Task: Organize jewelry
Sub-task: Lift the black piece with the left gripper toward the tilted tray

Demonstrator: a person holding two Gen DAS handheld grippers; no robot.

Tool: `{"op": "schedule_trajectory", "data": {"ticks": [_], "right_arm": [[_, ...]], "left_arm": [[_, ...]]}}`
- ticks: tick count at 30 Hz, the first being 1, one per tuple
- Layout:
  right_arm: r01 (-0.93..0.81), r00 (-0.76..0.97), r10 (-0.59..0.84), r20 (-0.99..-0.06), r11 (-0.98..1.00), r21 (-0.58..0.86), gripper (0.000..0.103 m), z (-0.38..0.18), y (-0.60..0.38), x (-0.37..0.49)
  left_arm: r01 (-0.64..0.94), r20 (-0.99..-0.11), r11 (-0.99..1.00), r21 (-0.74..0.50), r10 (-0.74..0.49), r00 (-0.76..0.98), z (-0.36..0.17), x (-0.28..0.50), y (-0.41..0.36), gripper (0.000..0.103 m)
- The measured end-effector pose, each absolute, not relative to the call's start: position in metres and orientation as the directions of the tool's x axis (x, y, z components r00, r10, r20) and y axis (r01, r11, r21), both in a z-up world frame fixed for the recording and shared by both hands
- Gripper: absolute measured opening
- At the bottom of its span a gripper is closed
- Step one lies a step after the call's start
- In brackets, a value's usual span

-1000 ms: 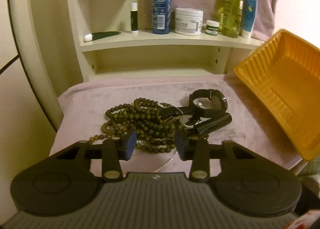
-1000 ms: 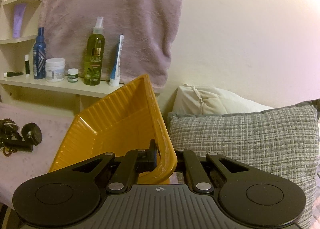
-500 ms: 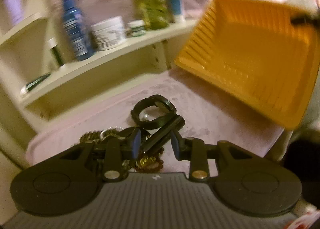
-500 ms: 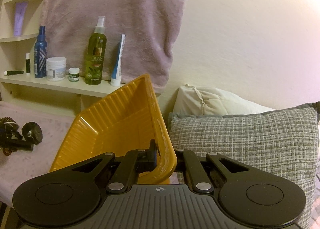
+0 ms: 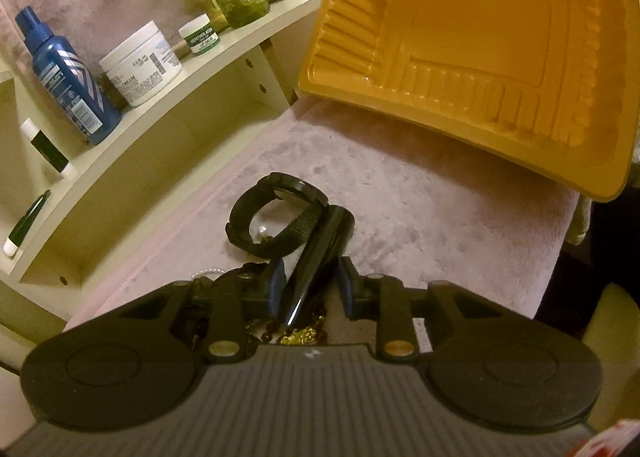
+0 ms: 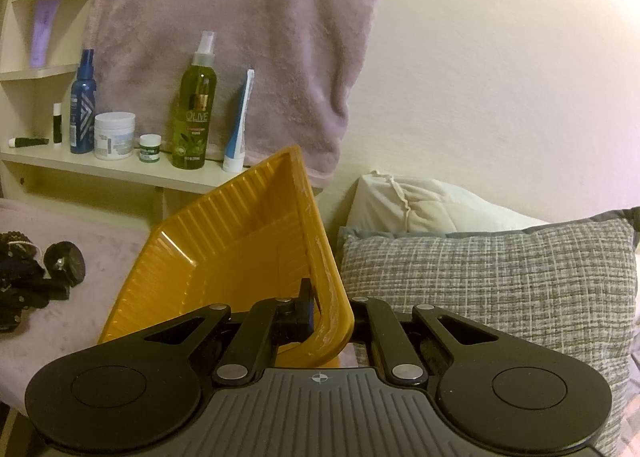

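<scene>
- Left wrist view: a black watch strap [image 5: 316, 257] lies slanted between the pads of the left gripper [image 5: 310, 291], whose jaws have just been closing; the left pad looks to touch it, the right stands apart. The watch's [image 5: 276, 225] looped band lies just beyond, on the mauve blanket [image 5: 440, 225]; beads [image 5: 296, 333] lie nearer.
- Right wrist view: the right gripper [image 6: 330, 315] is clamped on the near rim of the tilted orange tray [image 6: 224, 249]. The jewelry pile [image 6: 32, 277] lies far left.
</scene>
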State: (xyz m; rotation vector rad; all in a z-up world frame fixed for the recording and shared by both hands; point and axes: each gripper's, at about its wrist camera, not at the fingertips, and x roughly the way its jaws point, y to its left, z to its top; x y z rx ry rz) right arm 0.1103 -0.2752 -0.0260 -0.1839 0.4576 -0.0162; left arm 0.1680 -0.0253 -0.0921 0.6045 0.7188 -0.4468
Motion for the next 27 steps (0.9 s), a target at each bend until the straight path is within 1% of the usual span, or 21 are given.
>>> {"op": "schedule_trajectory", "data": {"ticks": [2,6,11,16,20,27], "right_arm": [[-0.026,0.898,-0.056,-0.436,0.983,-0.179,0.006,-0.026,-0.275,0.11],[-0.024,0.898,-0.055,-0.436,0.984,-0.174,0.006,-0.026,-0.275,0.109],[-0.028,0.894,-0.054,-0.445,0.984,-0.177,0.006,-0.026,-0.274,0.109],[-0.046,0.868,-0.04,-0.495,0.986,-0.159,0.006,-0.021,-0.274,0.114],[-0.06,0.832,-0.018,-0.554,0.991,-0.123,0.006,-0.019,-0.279,0.121],[-0.084,0.823,-0.012,-0.568,0.986,-0.143,0.006,-0.014,-0.279,0.125]], "left_arm": [[0.569,-0.727,0.754,0.328,-0.183,0.661,-0.09,0.169,-0.025,0.023],[0.557,-0.746,0.799,0.227,-0.225,0.627,-0.087,0.17,-0.023,0.019],[0.564,-0.757,0.794,0.228,-0.22,0.615,-0.089,0.171,-0.027,0.018],[0.56,-0.763,0.798,0.222,-0.215,0.609,-0.09,0.174,-0.029,0.018],[0.546,-0.77,0.814,0.196,-0.217,0.599,-0.09,0.176,-0.027,0.017],[0.519,-0.77,0.846,0.119,-0.251,0.587,-0.087,0.173,-0.021,0.017]]}}
